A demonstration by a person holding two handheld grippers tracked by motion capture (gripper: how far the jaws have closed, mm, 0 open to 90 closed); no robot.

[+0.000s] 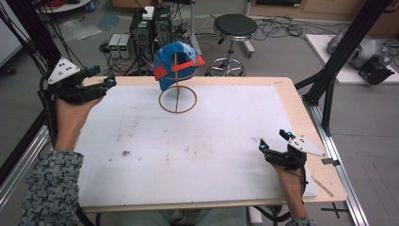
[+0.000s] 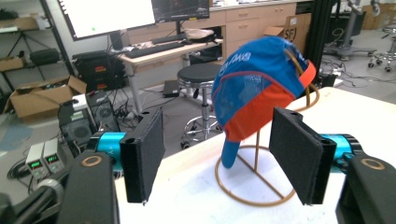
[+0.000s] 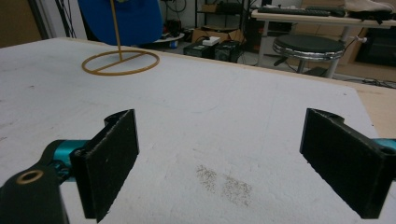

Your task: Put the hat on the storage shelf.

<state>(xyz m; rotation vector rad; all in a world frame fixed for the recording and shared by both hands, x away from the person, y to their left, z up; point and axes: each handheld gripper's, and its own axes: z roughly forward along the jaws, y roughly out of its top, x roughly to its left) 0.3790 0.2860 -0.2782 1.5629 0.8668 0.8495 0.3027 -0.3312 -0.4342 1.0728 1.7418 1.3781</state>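
Observation:
A blue cap with an orange brim (image 1: 175,63) hangs on a thin wooden stand whose ring base (image 1: 177,100) rests at the table's far middle. My left gripper (image 1: 104,80) is held above the far left corner, pointing right toward the cap and apart from it. In the left gripper view the cap (image 2: 261,88) hangs beyond the open left gripper (image 2: 224,154), with nothing between its pads (image 2: 294,158). My right gripper (image 1: 273,141) rests low near the right edge. Its jaws stand wide in the right gripper view over bare board, the right gripper (image 3: 224,168) empty, the stand's ring (image 3: 120,62) far off.
The white board (image 1: 197,146) covers most of the wooden table (image 1: 294,101). A black stool (image 1: 234,28) and electronics boxes (image 1: 150,26) stand on the floor behind. Black frame posts (image 1: 339,52) rise at the right and far left. Faint stains (image 1: 126,153) mark the board.

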